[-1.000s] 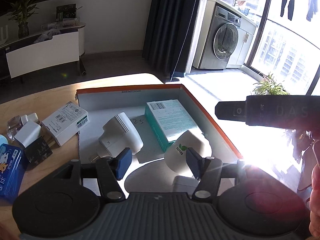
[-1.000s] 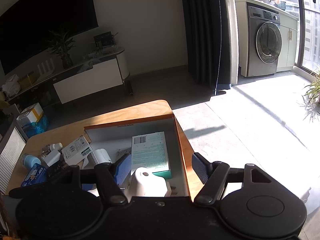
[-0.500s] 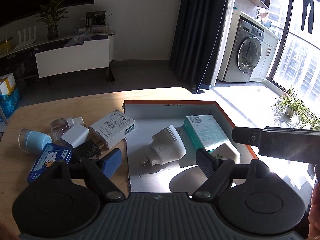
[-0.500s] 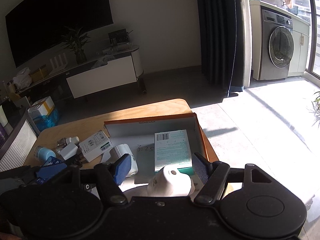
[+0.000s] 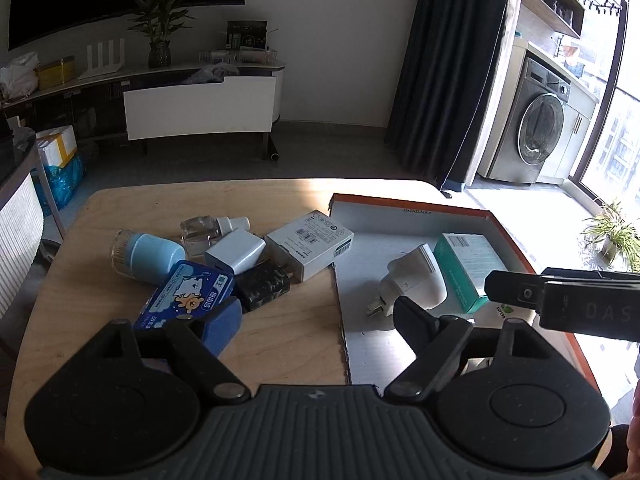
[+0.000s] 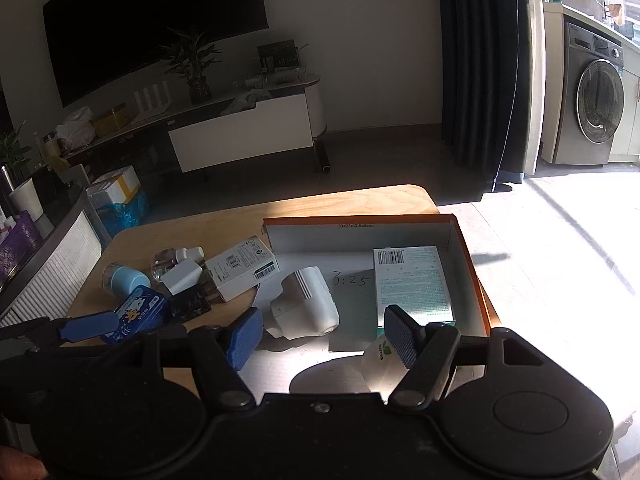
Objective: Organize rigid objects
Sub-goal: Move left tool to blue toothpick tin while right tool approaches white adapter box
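Landmark: shallow orange-rimmed cardboard box [image 5: 404, 204] [image 6: 466, 248], lying on the pale wooden table [image 5: 280, 336] [image 6: 192, 232].

Left gripper [image 5: 316, 320] is hovering just above the box's left edge, fingers spread wide and holding nothing. Right gripper [image 6: 324, 334] is hanging over the box's near end, likewise spread and empty.

Inside the box: a white plug-in adapter with ribbed top [image 5: 416, 280] [image 6: 306, 300] is lying on its side near the middle; a teal-and-white rectangular carton [image 5: 466, 266] [image 6: 412, 282] is lying flat against the right wall; a white rounded container with a green leaf logo [image 6: 380, 360] is sitting at the near end, just beside the carton.

Left of the box, clustered on the table: a white barcode-labelled carton [image 5: 310, 244] [image 6: 240, 268] touching the box's left edge, a white charger cube [image 5: 236, 250], a black block [image 5: 262, 286], a blue illustrated tin [image 5: 184, 294] [image 6: 136, 312], a pale blue cylinder [image 5: 144, 256], and a clear small bottle [image 5: 204, 230].
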The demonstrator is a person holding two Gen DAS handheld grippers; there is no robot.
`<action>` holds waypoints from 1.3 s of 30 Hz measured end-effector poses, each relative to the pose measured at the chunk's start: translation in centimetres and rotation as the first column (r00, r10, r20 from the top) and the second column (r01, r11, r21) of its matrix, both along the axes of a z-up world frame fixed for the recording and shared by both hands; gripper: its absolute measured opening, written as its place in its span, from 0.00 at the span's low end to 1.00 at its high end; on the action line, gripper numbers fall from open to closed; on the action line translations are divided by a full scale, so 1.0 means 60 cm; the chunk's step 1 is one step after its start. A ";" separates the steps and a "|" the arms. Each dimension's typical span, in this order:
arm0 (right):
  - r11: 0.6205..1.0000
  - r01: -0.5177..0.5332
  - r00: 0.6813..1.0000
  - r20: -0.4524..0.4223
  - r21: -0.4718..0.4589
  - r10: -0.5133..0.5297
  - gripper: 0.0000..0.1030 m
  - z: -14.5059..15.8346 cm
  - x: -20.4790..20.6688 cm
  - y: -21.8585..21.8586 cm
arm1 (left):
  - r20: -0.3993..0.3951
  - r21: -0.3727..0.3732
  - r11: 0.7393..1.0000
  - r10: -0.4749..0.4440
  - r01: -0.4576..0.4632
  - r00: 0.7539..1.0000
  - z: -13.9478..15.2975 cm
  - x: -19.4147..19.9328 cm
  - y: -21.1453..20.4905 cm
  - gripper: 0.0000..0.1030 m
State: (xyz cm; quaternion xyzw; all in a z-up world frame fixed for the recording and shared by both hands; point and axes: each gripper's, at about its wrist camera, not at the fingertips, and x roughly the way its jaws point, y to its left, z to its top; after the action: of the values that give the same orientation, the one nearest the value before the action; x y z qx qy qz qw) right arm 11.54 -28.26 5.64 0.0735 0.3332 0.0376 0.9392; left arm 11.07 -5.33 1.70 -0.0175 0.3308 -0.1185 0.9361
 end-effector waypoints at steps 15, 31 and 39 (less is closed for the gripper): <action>0.996 -0.091 0.996 -0.025 -0.004 0.091 0.79 -0.015 0.009 0.058 | -0.023 0.001 0.995 0.098 -0.098 0.995 -0.015 -0.007 0.070 0.83; 0.990 -0.140 0.989 -0.051 -0.007 0.140 0.79 -0.029 0.020 0.090 | -0.045 0.018 0.990 0.143 -0.142 0.989 -0.028 0.007 0.101 0.83; 0.989 -0.149 0.987 -0.062 -0.011 0.148 0.79 -0.035 0.028 0.095 | -0.056 0.029 0.989 0.145 -0.144 0.988 -0.034 0.016 0.107 0.83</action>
State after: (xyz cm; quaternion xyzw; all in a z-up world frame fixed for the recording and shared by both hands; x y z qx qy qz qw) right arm 13.23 -22.54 3.56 0.0424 0.3668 0.1027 0.9236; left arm 12.02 1.08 -0.36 -0.0334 0.3571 -0.0456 0.9324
